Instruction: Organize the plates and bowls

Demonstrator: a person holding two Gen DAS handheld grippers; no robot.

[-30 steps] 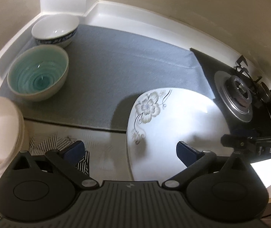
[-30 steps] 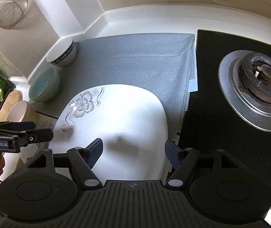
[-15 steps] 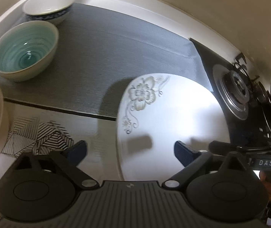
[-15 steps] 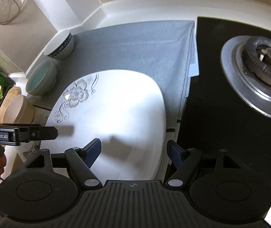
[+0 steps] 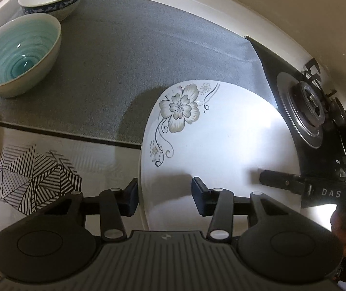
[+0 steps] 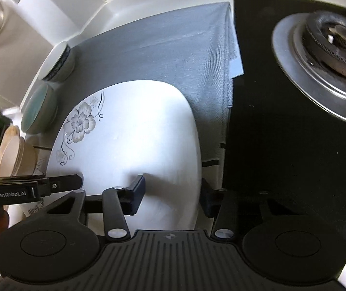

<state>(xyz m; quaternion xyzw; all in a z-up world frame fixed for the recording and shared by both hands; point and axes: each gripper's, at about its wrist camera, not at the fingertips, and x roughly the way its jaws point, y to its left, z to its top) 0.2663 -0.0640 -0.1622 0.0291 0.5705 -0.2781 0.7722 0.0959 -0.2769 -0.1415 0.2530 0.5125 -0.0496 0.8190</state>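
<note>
The left tongs (image 5: pixel 164 194) and right tongs (image 6: pixel 173 194) straddled opposite rims of the plate (image 5: pixel 221 140), both closing, seemingly not yet pinching.

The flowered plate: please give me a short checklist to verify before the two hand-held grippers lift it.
1. Left hand-held gripper astride the flowered plate at its left rim: ok, jaws closing.
2. Right hand-held gripper astride the right rim: ok, jaws closing.
3. Pads pressing the rim: not ok, gaps show on both.
4. Nothing lying on the plate: ok.
5. Teal bowl apart from the plate: ok.
6. Near rim resting fully on the counter: cannot tell, hidden.
</note>
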